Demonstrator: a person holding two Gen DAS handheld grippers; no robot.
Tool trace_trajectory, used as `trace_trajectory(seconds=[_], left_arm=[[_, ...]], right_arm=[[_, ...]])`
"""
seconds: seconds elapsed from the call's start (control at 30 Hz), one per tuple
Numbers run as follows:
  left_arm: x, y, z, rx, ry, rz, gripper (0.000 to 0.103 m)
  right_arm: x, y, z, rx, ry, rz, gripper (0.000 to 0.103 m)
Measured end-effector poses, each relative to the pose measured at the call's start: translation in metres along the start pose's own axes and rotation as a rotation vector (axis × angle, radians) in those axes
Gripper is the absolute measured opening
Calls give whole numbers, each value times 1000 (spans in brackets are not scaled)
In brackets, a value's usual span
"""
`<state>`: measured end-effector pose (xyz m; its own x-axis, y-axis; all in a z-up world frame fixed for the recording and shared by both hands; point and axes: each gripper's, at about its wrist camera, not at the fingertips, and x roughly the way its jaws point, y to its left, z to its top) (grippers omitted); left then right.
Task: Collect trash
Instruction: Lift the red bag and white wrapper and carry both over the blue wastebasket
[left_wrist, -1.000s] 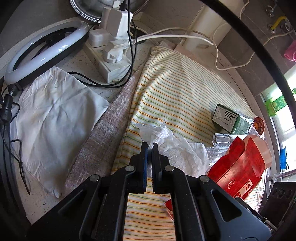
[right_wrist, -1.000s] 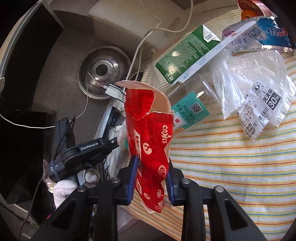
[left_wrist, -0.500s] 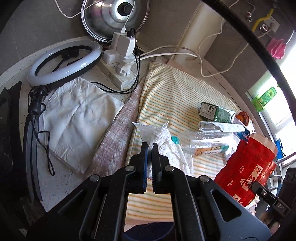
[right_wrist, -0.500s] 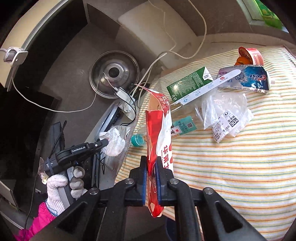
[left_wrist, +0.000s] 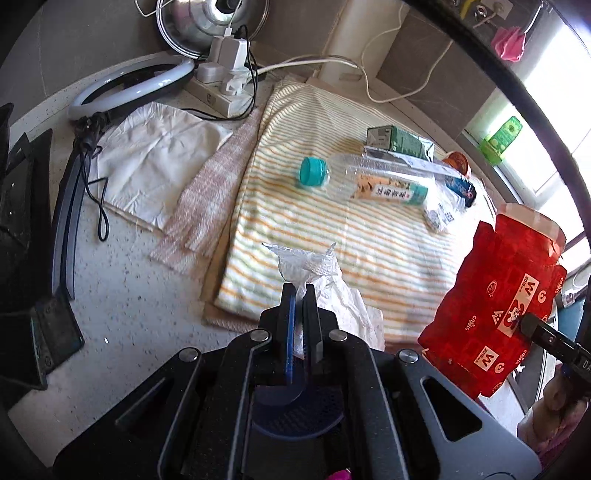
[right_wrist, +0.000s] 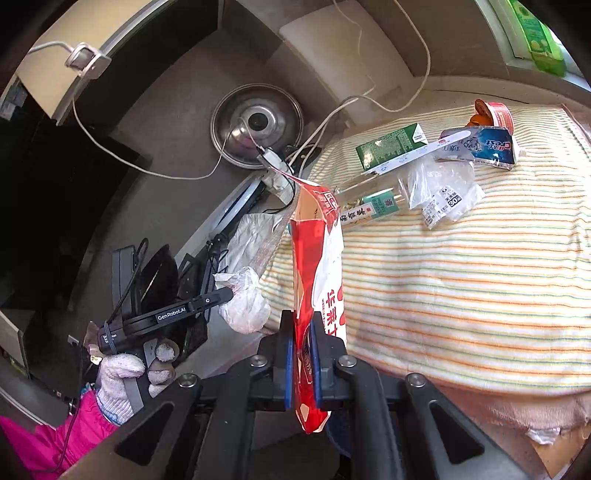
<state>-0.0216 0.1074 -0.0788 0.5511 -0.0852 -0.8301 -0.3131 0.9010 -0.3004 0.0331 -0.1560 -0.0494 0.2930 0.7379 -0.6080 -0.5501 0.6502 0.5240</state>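
Observation:
My left gripper (left_wrist: 300, 291) is shut on a crumpled white tissue (left_wrist: 314, 266) and holds it above the near edge of the striped cloth (left_wrist: 332, 229). From the right wrist view the tissue (right_wrist: 242, 295) hangs off the counter's side. My right gripper (right_wrist: 302, 321) is shut on a red snack bag (right_wrist: 314, 258), held upright; it also shows in the left wrist view (left_wrist: 498, 314). On the cloth lie a clear bottle with a teal cap (left_wrist: 369, 181), a green carton (left_wrist: 400, 140), a toothpaste tube (right_wrist: 480, 146) and a clear plastic wrapper (right_wrist: 439, 192).
A power strip with plugs (left_wrist: 225, 85), a ring light (left_wrist: 129, 85), a white cloth (left_wrist: 155, 155) and a metal lid (left_wrist: 210, 22) sit at the back left. A dark blue bin rim (left_wrist: 295, 417) shows below the left gripper. An orange cup (right_wrist: 493, 110) stands far right.
Both grippers have pulled back and up from the cloth, carrying the tissue and the red bag. The bottle with the teal cap now lies uncovered.

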Motion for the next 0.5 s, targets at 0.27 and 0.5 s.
trace_trajectory(seconds=[0.27,0.5], left_arm=[[24,-14,-55,30,93,-13,1],[58,-22,-95,54,178,9,1]], right_arm=[[8,2,-43,-35,90,-33,6],[31,-2,-80,-58,186,-70,6]])
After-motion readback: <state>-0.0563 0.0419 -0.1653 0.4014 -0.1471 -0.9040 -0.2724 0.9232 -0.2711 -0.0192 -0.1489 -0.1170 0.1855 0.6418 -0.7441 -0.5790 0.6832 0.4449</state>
